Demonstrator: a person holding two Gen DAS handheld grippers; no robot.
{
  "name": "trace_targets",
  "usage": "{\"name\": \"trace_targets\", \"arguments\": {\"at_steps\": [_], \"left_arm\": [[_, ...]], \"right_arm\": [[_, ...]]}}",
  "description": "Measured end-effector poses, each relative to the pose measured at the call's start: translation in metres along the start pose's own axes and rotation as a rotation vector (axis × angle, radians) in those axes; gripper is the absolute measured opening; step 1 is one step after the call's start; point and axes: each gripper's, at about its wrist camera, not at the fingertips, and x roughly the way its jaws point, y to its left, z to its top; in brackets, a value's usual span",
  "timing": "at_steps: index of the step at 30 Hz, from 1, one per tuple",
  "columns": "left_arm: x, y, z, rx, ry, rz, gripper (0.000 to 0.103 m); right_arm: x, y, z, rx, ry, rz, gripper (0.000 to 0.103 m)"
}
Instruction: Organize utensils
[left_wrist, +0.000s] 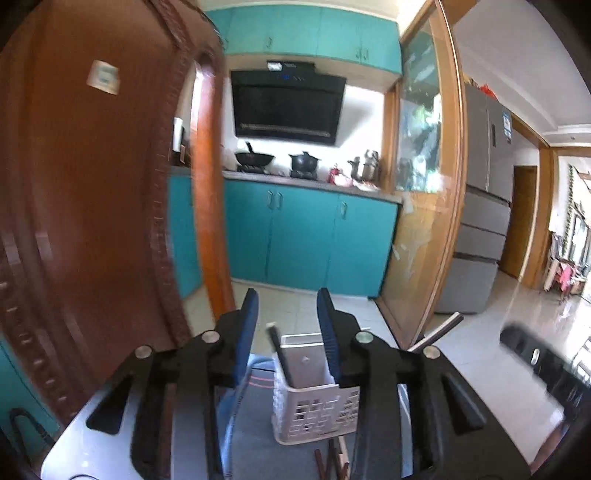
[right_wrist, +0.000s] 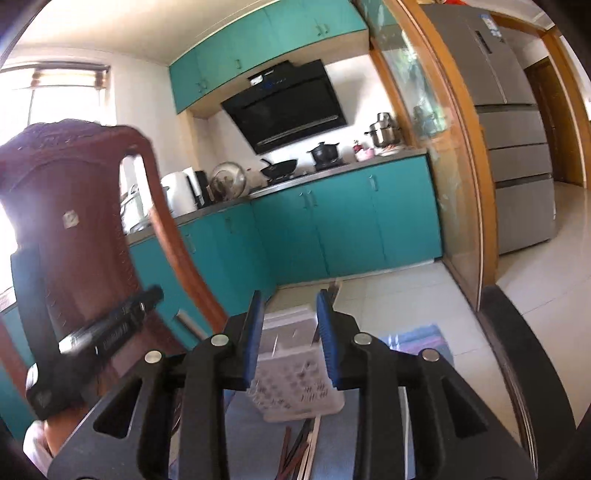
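Left wrist view: the left gripper (left_wrist: 289, 314), blue-padded fingers spread and empty, hovers above a white perforated plastic holder (left_wrist: 316, 413) already containing one dark chopstick (left_wrist: 281, 356); loose chopsticks (left_wrist: 332, 461) lie at its near side, apparently awaiting sorting.

Right wrist view: the right gripper (right_wrist: 290, 314), likewise spread and empty, faces the same holder (right_wrist: 295, 387); slender brown and metallic utensils (right_wrist: 299, 454) lie on the blue-grey tabletop (right_wrist: 421, 341).

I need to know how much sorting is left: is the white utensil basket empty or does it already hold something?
Not empty. In the left wrist view the white basket stands upright with one dark chopstick sticking out of it. More chopsticks lie on the table in front.
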Motion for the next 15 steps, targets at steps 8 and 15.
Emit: {"name": "trace_targets", "arguments": {"at_steps": [8,15], "left_arm": [[0.006,0.018,-0.033,0.017,0.124,0.045,0.040],[0.017,0.016,-0.045,0.042,0.205,0.047,0.049]], "right_arm": [[0.108,-0.017,-0.097,0.176,0.683,0.007,0.029],[0.148,-0.008,-0.140,0.167,0.833,-0.067,0.029]]}}
